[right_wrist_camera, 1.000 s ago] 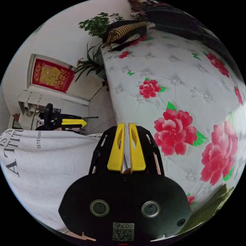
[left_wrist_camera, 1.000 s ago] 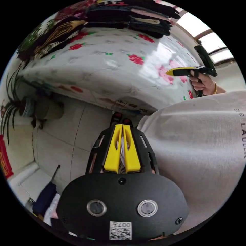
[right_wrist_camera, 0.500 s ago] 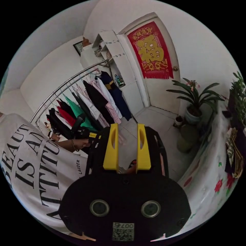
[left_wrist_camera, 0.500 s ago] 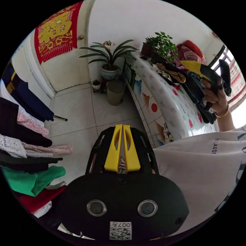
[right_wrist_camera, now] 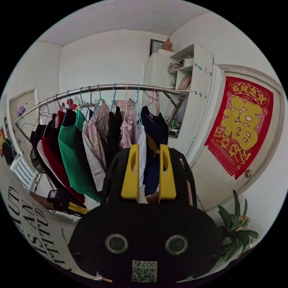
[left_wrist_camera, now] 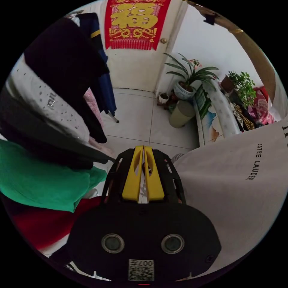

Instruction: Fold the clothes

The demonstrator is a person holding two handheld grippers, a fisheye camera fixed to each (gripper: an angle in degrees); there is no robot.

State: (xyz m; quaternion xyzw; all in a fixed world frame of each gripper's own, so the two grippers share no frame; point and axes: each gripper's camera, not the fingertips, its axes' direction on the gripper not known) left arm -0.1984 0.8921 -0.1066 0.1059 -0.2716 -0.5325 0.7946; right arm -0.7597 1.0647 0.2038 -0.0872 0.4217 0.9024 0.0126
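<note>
Hung clothes point(right_wrist_camera: 90, 144) crowd a rail point(right_wrist_camera: 120, 87); left claw point(left_wrist_camera: 143, 150) closed, right claw point(right_wrist_camera: 148, 148) parted, both empty.

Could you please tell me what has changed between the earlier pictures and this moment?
The person turned from the flowered bed toward the clothes rack, so both views swung round. The right tongs, nearly shut a second ago, have opened and face the hanging clothes. The left tongs stayed shut, holding nothing; no garment taken.

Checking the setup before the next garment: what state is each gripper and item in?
left gripper: jaws shut, nothing gripped.
right gripper: jaws open, empty.
clothes rail: loaded with hangers.
green top: hanging, unfolded.
navy garment: hanging.
door: closed.
</note>
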